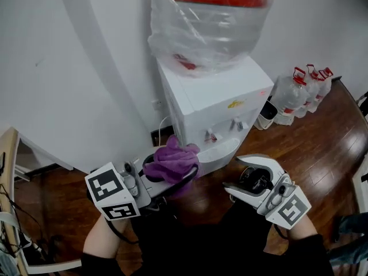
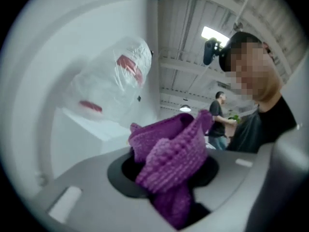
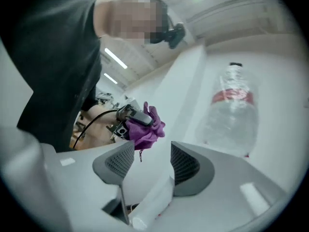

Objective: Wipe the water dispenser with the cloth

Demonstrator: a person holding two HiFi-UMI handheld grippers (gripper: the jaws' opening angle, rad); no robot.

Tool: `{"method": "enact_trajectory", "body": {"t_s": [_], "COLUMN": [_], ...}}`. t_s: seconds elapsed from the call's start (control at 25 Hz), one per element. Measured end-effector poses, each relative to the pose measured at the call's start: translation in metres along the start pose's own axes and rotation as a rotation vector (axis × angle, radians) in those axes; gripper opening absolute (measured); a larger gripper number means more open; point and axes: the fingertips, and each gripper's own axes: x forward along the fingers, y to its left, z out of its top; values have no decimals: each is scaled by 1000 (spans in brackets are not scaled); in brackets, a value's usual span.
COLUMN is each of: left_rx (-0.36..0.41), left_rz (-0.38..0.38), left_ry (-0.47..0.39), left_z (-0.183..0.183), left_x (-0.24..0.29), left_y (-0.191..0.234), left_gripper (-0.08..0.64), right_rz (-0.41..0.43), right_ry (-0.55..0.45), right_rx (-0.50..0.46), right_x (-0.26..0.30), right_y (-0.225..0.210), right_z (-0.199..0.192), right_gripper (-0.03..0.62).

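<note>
The white water dispenser (image 1: 213, 105) stands against the wall, and its bottle (image 1: 210, 22) is wrapped in clear plastic. In front of its taps, my left gripper (image 1: 175, 174) is shut on a bunched purple cloth (image 1: 172, 161). In the left gripper view the cloth (image 2: 176, 153) fills the gap between the jaws, with the dispenser (image 2: 82, 134) beyond. My right gripper (image 1: 233, 173) hovers to the right, just short of the drip tray, open and empty. In the right gripper view its jaws (image 3: 152, 161) stand apart; the cloth (image 3: 145, 127) and the bottle (image 3: 231, 110) show past them.
Several spare water jugs (image 1: 302, 94) and a small white bin (image 1: 266, 115) sit on the wooden floor to the dispenser's right. A wall socket (image 1: 156, 103) with a cord is behind it. A wooden frame with cables (image 1: 8, 171) stands at far left.
</note>
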Motion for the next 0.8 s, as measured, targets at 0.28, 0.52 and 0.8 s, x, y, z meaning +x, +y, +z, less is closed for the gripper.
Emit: {"method": "enact_trajectory", "body": {"t_s": [0.28,0.52,0.8], "left_rx": [509,548,421], "left_rz": [211,223,470], "left_ry": [146,406,378], "left_z": [66,33,51], "left_x": [96,122,38], "left_y": [67,103,234], "left_gripper": [186,186,186], "right_rz": [-120,-120,-181], "right_ry": [-47,13,20], "right_rx": [138,198,344], "right_x": [-11,-45,-55], "right_y": [-13,20,6], "right_z": [6,1,-33], "right_gripper": [182,166,141]}}
